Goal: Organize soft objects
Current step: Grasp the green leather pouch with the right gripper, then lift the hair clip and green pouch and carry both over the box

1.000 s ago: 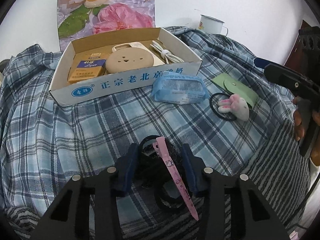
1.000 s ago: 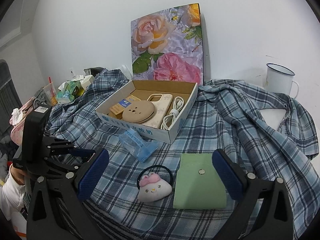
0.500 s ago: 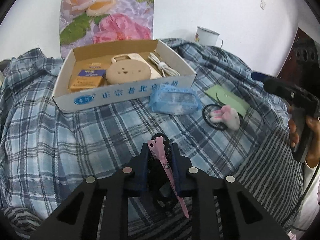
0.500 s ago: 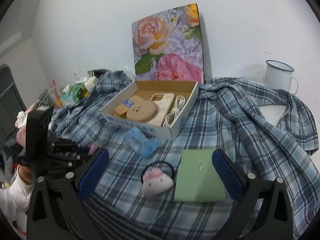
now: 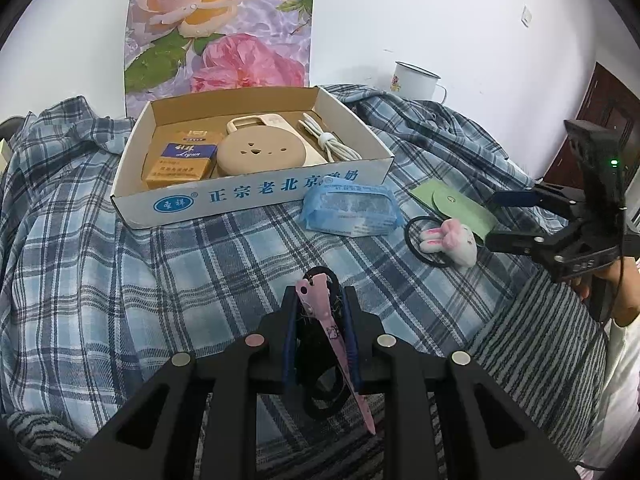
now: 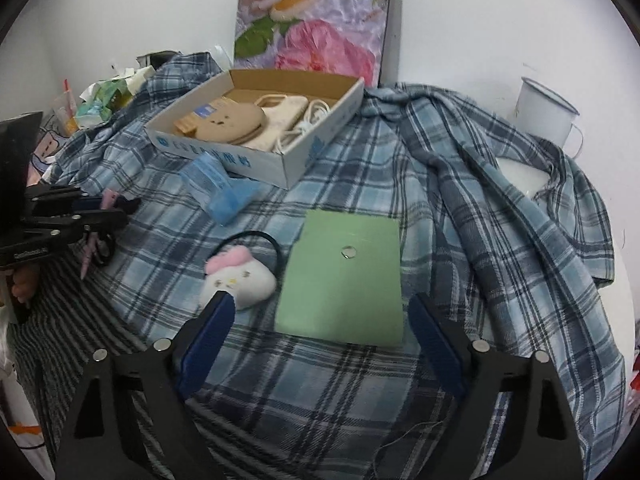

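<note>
My left gripper point(image 5: 318, 304) is shut on a pink hair clip point(image 5: 328, 328) bundled with black hair ties point(image 5: 324, 396), held just above the plaid cloth; it also shows in the right wrist view point(image 6: 100, 210). My right gripper point(image 6: 320, 312) is open and empty, hovering low over the green pouch point(image 6: 344, 280), with the plush bunny hair tie point(image 6: 240, 276) beside its left finger. The bunny point(image 5: 452, 240) and pouch point(image 5: 456, 204) also show in the left wrist view, by the right gripper point(image 5: 508, 218). A blue tissue pack point(image 5: 350, 210) lies before the cardboard box point(image 5: 256, 192).
The box point(image 6: 296, 160) holds a cigarette pack, a round beige case, a phone case and a white cable. A white enamel mug point(image 6: 544, 114) stands at the back right. A floral board point(image 5: 224, 28) leans on the wall. Clutter point(image 6: 100, 100) sits far left. Striped cloth point(image 5: 532, 344) covers the near edge.
My left gripper closed on the pink clip and black ties and lifted them slightly. My right gripper moved forward and down toward the green pouch and bunny.
</note>
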The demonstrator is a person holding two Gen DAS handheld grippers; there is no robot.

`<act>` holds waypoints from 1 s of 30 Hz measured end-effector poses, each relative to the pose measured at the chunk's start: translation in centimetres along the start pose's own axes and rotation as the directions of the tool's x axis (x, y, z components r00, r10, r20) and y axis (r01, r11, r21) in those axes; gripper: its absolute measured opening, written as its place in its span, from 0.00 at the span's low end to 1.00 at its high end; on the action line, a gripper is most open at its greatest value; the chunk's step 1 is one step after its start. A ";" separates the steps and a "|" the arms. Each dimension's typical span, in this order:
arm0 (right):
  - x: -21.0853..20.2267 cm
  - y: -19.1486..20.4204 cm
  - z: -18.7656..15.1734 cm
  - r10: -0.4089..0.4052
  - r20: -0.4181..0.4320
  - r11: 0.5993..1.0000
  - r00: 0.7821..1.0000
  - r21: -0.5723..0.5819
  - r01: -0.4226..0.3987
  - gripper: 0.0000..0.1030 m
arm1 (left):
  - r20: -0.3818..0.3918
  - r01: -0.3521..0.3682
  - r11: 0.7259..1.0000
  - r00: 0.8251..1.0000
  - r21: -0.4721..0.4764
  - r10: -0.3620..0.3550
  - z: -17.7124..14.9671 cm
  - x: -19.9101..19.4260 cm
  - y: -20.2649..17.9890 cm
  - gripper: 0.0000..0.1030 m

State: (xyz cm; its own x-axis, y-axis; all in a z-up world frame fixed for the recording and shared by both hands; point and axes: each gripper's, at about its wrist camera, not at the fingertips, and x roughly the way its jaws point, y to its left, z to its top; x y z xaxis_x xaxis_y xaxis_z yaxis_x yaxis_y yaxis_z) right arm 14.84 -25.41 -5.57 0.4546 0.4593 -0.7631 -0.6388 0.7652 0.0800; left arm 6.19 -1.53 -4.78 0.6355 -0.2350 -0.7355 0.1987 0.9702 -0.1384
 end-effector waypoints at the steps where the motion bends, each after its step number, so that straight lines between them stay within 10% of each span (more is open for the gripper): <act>1: 0.3 -0.2 0.0 0.002 -0.005 1.000 1.000 0.007 -0.002 0.84 | 0.000 0.000 1.000 1.000 0.001 0.000 0.0 0.0 0.0 0.21; 15: 1.9 -0.1 0.0 -0.050 -0.041 0.999 0.998 -0.018 0.050 0.68 | 0.000 0.005 1.000 1.000 -0.008 -0.005 -0.1 0.0 0.1 0.22; 30: -1.4 -0.5 0.5 -0.058 0.114 0.998 0.992 0.014 0.057 0.67 | 0.009 0.009 1.000 1.000 -0.017 -0.009 0.0 -0.1 0.1 0.22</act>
State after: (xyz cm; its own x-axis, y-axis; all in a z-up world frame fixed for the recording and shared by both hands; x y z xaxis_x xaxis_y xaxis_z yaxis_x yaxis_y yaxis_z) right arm 14.85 -26.19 -4.22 0.5590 0.4623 -0.6884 -0.6027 0.7967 0.0456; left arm 6.10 -1.42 -4.71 0.6406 -0.2438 -0.7281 0.1917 0.9690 -0.1558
